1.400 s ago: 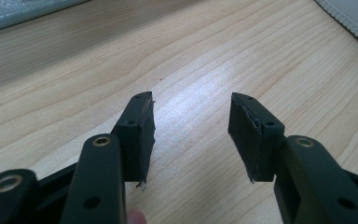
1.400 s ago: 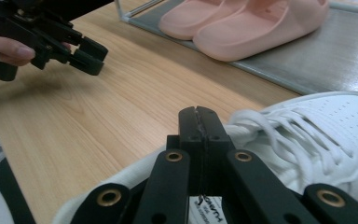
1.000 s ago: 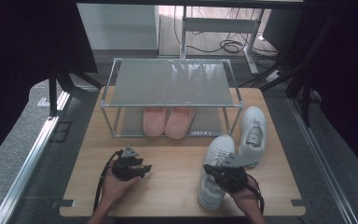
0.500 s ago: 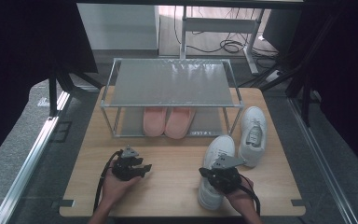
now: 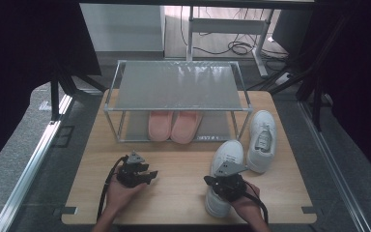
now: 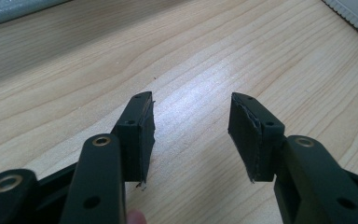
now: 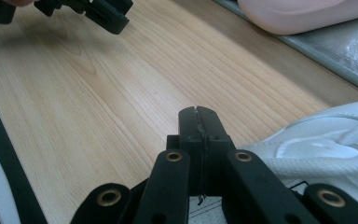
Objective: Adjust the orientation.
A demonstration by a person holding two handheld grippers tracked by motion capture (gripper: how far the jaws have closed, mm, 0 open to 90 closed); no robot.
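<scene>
Left gripper [image 5: 147, 175], held in the person's left hand [image 5: 117, 192] low at the near left, jaws spread wide with pads [image 6: 144, 135] well apart and empty; right gripper [image 5: 207, 181], held in the right hand [image 5: 245, 205] at the near right, jaws pressed flat together.

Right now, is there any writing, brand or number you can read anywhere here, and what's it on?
None can be read.
Near sneaker: dark marks on the insole, too small to read.
Far sneaker: a small mark on the tongue, blurred.
Rack: a light strip with dark marks on the lower front rail, too small to read.
Slippers: no lettering shows.
Left gripper and right gripper: plain black, no lettering.
</scene>
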